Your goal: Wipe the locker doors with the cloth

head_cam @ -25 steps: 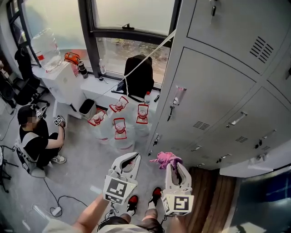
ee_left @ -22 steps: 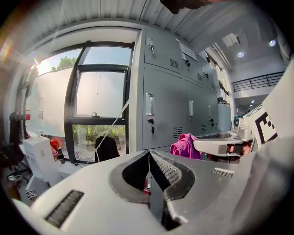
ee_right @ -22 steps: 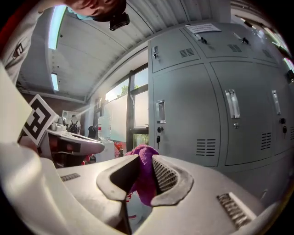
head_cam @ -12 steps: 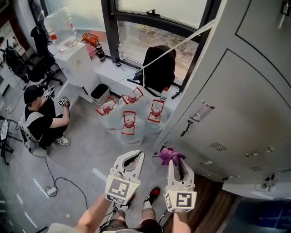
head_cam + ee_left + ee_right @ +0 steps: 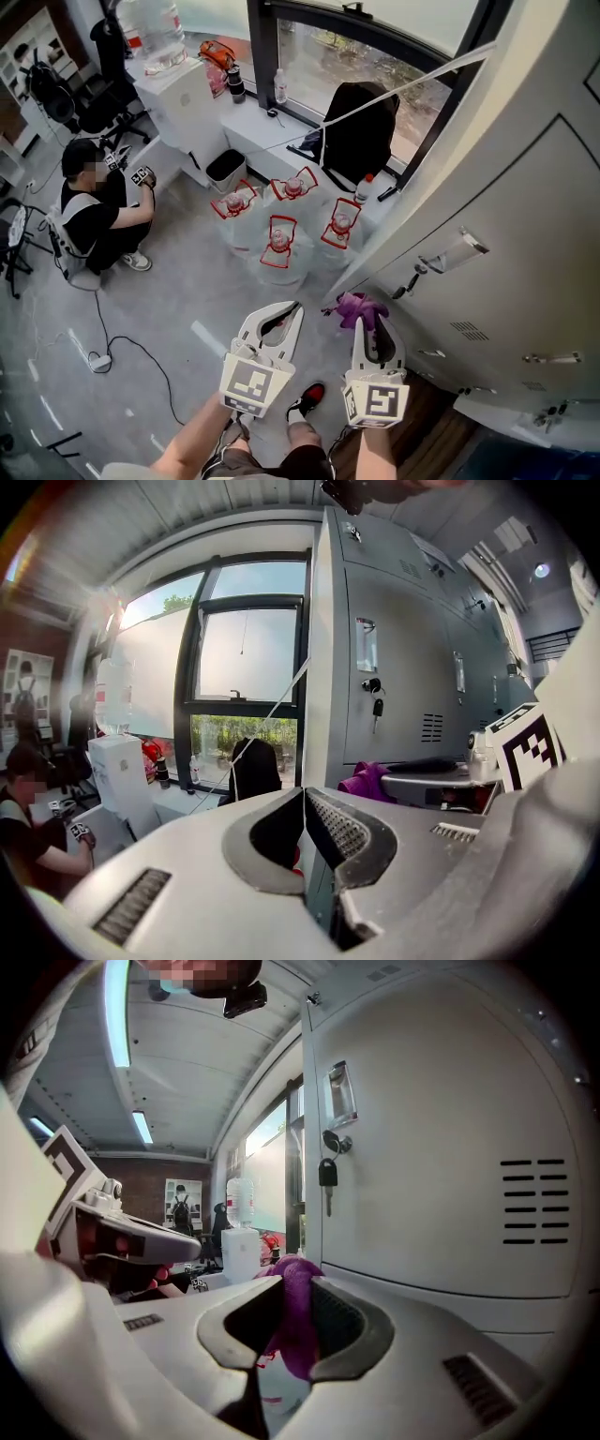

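Observation:
A purple cloth (image 5: 360, 307) sticks out of my right gripper (image 5: 367, 323), which is shut on it low in the head view, just left of the grey lockers (image 5: 525, 216). In the right gripper view the cloth (image 5: 294, 1316) is pinched between the jaws, with a locker door (image 5: 441, 1166) close on the right and its key (image 5: 327, 1177) hanging in the lock. My left gripper (image 5: 282, 318) hangs beside the right one, shut with nothing in it. The left gripper view shows its closed jaws (image 5: 304, 803), the lockers (image 5: 403, 667) and the cloth (image 5: 367, 782) beyond.
Three big water bottles (image 5: 280, 246) with red handles stand on the grey floor ahead. A black backpack (image 5: 361, 117) leans on the window ledge. A person (image 5: 94, 216) crouches at the left near a white water dispenser (image 5: 173, 94). A cable (image 5: 112, 347) lies on the floor.
The head view has swung right and closer to the lockers, so the bottles and the crouching person sit higher and more to the right. Both grippers kept their places, cloth still held.

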### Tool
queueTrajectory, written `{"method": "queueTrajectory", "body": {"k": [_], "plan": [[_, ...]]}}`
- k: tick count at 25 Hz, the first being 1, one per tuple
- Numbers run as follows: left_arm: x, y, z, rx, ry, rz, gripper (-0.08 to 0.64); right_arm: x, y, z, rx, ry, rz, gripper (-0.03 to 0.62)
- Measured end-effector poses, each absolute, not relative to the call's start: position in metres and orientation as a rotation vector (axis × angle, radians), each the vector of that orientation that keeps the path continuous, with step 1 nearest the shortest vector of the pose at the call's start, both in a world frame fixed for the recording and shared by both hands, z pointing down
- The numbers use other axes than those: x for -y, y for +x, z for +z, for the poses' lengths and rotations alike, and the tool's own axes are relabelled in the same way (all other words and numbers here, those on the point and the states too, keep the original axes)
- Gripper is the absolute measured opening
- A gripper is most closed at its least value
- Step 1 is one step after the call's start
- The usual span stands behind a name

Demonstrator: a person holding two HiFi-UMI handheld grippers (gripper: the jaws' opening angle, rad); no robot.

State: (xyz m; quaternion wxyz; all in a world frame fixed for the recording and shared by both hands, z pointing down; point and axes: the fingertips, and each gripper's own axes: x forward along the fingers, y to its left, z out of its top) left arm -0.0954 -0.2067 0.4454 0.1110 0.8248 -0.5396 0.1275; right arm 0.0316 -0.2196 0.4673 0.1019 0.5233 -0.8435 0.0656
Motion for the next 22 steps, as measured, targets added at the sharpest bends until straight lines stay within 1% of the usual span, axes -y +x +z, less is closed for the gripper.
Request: {"method": "queueTrajectory", "body": {"k": [11,22], "plan": [[0.212,-0.112,0.465,1.672,2.321,0.385,0.026,0.259,0.030,0.498,2.476,1.504,0.195,0.095],[0.210,-0.098,0.470,1.643,2.338,0.401,0.028,0.261,0.053,0.507,2.431,1.556,0.221,0.096]]}}
